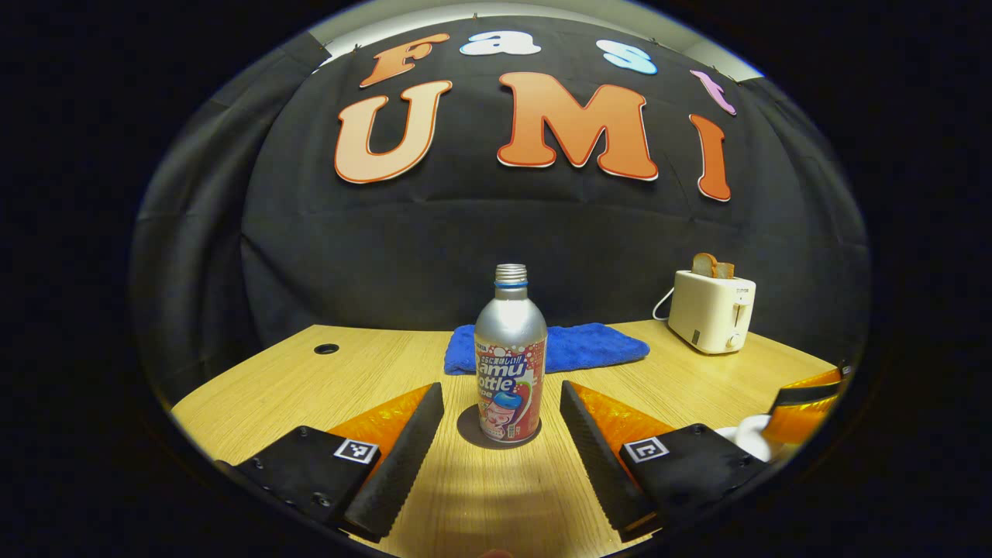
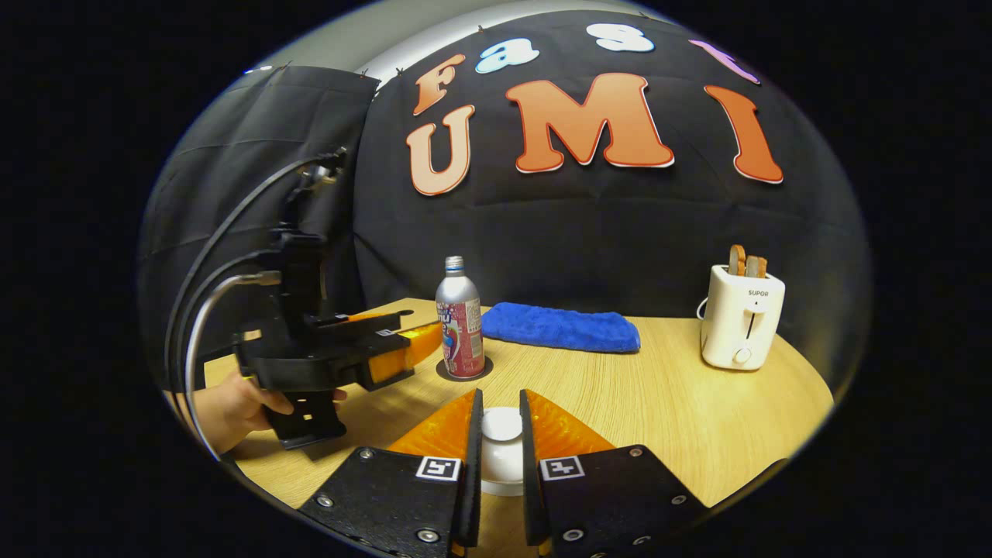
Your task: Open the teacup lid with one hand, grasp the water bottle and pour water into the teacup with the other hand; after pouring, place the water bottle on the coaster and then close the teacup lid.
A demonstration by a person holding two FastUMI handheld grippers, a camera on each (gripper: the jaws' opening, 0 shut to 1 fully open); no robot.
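A silver water bottle [image 1: 510, 364] with a colourful label and no cap stands upright on a dark round coaster [image 1: 468, 431]. My left gripper [image 1: 500, 387] is open, a finger on each side of the bottle and neither touching it. In the right gripper view a hand [image 2: 229, 407] holds that left gripper [image 2: 403, 345] just left of the bottle [image 2: 459, 322] and its coaster [image 2: 446, 371]. My right gripper [image 2: 500, 397] is shut on the white knob of the teacup lid [image 2: 502, 425]. The white teacup [image 2: 502, 477] sits low between the fingers; whether the lid is lifted off it I cannot tell.
A folded blue towel [image 2: 562, 327] lies at the back of the wooden table [image 2: 666, 403]. A white toaster [image 2: 742, 325] holding bread slices stands at the back right. A cable hole [image 1: 326, 349] is in the far left of the tabletop.
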